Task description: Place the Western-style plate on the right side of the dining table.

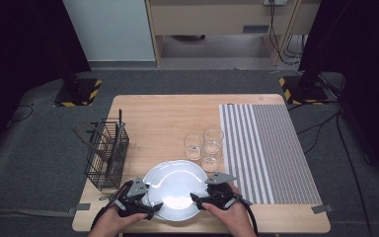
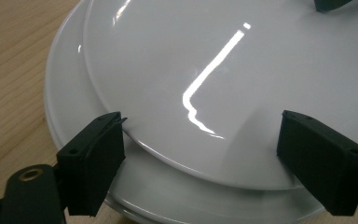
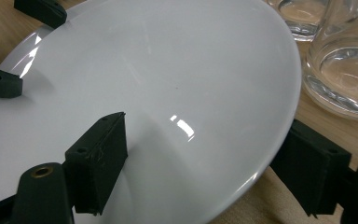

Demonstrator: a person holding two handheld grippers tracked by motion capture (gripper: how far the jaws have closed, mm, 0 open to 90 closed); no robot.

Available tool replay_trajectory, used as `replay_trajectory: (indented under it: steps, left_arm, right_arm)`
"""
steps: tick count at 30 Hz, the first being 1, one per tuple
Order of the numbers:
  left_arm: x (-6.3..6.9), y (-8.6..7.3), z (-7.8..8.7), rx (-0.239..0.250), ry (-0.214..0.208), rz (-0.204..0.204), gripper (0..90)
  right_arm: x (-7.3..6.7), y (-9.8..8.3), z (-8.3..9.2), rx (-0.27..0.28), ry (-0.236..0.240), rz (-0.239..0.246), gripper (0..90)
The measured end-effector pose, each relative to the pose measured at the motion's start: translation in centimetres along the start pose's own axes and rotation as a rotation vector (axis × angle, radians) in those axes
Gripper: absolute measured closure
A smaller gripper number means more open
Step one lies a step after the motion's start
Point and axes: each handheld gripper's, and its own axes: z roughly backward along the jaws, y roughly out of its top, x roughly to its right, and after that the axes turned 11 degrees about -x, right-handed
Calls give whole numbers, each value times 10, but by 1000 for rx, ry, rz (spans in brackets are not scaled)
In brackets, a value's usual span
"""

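High view shows a black wire basket (image 1: 106,154) at the tabletop's (image 1: 163,116) left edge. Beside it, the left hand-held gripper (image 1: 150,210) straddles the near-left rim of stacked white plates (image 1: 175,185), jaws spread, one above and one below the top plate's edge. The right hand-held gripper (image 1: 196,198) likewise brackets the near-right rim, jaws spread. Three glasses (image 1: 203,145) stand just behind, a striped mat (image 1: 266,148) farther right.

Three clear drinking glasses (image 1: 205,145) are sitting clustered mid-table on the light wooden tabletop (image 1: 158,118). A grey striped fabric placemat (image 1: 266,153) is lying along the right side, just beside them. A black wire cutlery basket (image 1: 106,155) is standing at the left edge, holding dark utensils.
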Motion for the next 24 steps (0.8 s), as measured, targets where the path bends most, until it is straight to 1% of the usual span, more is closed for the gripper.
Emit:
replay_trajectory:
  steps: [2,5,8,12,16,19,24]
  left_arm:
    - [0,0,0,-6,4,-7,143]
    - [-1,-1,-1,-8,-1,-3,146]
    - [0,-1,-1,-10,1,-6,150]
    - [1,-1,-1,-7,2,-5,151]
    - [1,0,-1,-5,1,-3,151]
    - [1,0,-2,-5,1,-2,151]
    - [0,0,-2,-1,-3,1,151]
  right_arm:
    - [-1,1,1,-1,1,5,229]
    - [-5,5,4,19,-5,23,232]
    - [-6,9,8,38,2,19,245]
    - [-6,16,12,49,22,15,261]
    - [-6,21,13,39,23,16,261]
    - [-6,22,13,38,34,-2,260]
    - [-6,26,15,25,31,-1,260]
